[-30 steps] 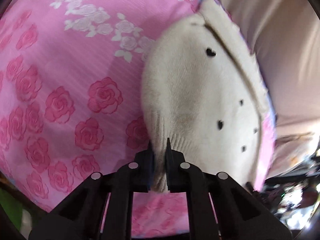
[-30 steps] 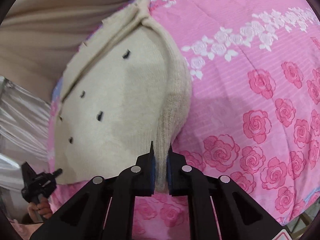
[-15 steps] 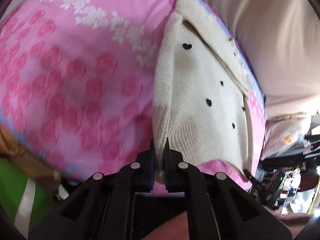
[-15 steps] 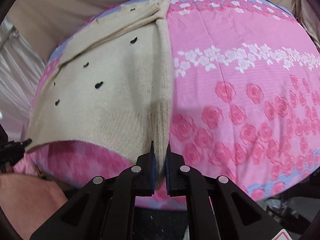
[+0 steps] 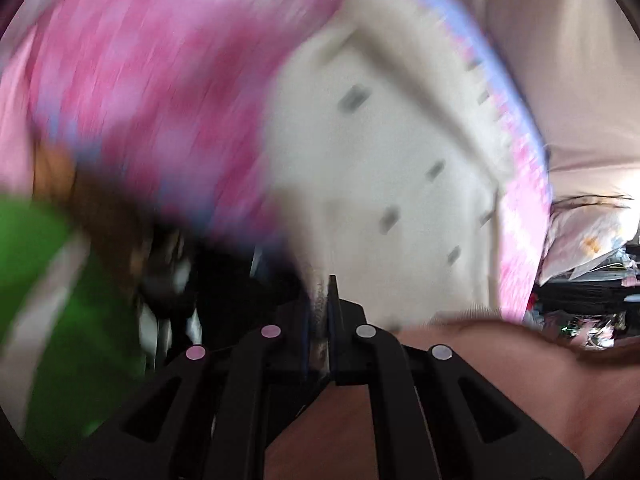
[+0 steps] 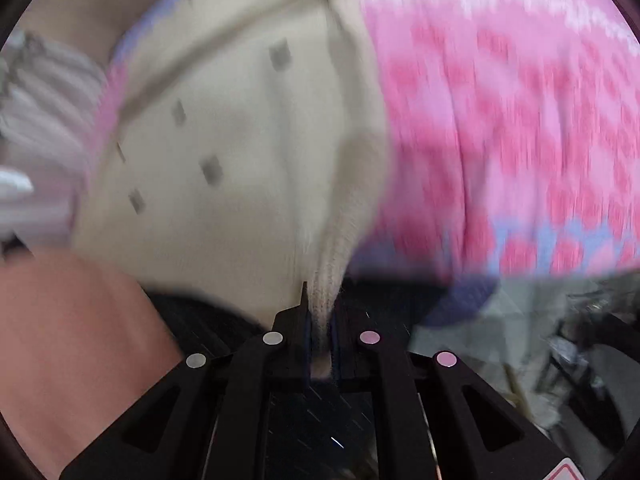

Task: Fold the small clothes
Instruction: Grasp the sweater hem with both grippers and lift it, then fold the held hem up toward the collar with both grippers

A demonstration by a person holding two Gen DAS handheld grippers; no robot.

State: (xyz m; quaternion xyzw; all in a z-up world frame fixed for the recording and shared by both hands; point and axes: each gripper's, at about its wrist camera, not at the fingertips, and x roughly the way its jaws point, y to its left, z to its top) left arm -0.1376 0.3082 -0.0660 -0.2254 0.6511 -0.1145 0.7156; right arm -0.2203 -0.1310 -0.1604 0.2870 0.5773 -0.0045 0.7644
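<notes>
Left gripper (image 5: 319,304) and right gripper (image 6: 319,312) both clamped.

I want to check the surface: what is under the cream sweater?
The pink rose-print bedsheet shows around the cream sweater; the part directly beneath is covered and unseen.

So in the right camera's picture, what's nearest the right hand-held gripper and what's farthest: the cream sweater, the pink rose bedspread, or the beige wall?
1. Cream sweater: its ribbed edge is pinched in the right hand-held gripper.
2. Pink rose bedspread: beneath the sweater, spreading right.
3. Beige wall: farthest, upper left, beyond the bed.
</notes>
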